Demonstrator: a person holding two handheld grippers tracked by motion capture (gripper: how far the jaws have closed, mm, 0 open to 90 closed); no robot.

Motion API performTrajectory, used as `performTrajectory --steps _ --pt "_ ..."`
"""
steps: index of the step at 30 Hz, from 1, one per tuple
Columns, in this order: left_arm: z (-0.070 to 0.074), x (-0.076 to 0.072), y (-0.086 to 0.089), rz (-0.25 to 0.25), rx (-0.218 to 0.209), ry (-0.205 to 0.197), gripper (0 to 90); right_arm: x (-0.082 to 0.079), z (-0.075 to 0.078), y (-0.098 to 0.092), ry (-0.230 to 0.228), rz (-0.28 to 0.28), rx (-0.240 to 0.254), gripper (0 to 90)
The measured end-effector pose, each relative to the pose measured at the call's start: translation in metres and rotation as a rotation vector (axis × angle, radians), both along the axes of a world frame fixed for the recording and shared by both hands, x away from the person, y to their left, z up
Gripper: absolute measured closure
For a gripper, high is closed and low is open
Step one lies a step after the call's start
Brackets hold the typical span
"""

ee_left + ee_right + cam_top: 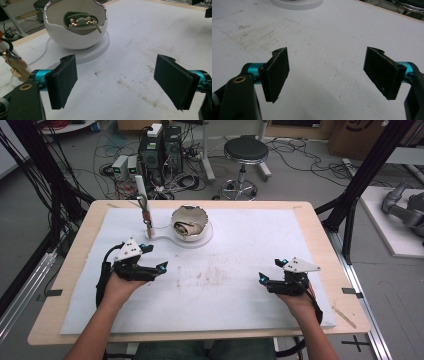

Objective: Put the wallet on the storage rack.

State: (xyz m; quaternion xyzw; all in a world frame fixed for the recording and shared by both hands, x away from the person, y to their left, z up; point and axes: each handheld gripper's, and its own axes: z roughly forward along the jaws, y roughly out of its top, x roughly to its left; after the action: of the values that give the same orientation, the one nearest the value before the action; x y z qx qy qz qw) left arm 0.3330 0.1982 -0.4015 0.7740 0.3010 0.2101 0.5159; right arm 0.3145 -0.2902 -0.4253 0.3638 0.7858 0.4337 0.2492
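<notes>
A white egg-shaped bowl point(189, 222) with a jagged rim stands on a round white base point(202, 239) at the table's far middle. In the left gripper view the bowl point(75, 37) holds a green insert with small gold pieces point(82, 21). My left gripper point(156, 258) is open near the bowl, at its front left, with nothing between its pads point(63, 82). My right gripper point(270, 271) stands open over the mat at the right, and its pads point(275, 75) hold nothing.
A white mat point(210, 285) with brown stains covers the wooden table point(80, 250). A thin stand point(145, 212) with a hanging brown piece rises left of the bowl, and a brown object point(16, 66) shows at the left edge. A stool point(245, 155) and cables are beyond the table.
</notes>
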Motion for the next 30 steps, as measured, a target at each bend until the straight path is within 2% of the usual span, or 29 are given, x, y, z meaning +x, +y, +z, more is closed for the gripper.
performTrajectory --steps 3,8,19,30 --pt "-0.005 -0.002 0.000 -0.018 -0.026 0.012 18.9 -0.001 0.001 -0.001 0.000 0.000 0.002 21.2" --pt "-0.009 -0.005 -0.002 -0.036 -0.023 0.008 19.0 0.002 0.001 -0.003 -0.002 0.000 0.001 21.1" --pt "-0.012 -0.005 0.003 -0.020 -0.037 0.016 18.9 0.003 0.001 -0.005 -0.003 -0.005 -0.005 21.1" --pt "-0.014 -0.005 0.006 -0.013 -0.031 0.019 18.9 0.005 0.000 -0.004 0.001 -0.003 -0.010 21.2"
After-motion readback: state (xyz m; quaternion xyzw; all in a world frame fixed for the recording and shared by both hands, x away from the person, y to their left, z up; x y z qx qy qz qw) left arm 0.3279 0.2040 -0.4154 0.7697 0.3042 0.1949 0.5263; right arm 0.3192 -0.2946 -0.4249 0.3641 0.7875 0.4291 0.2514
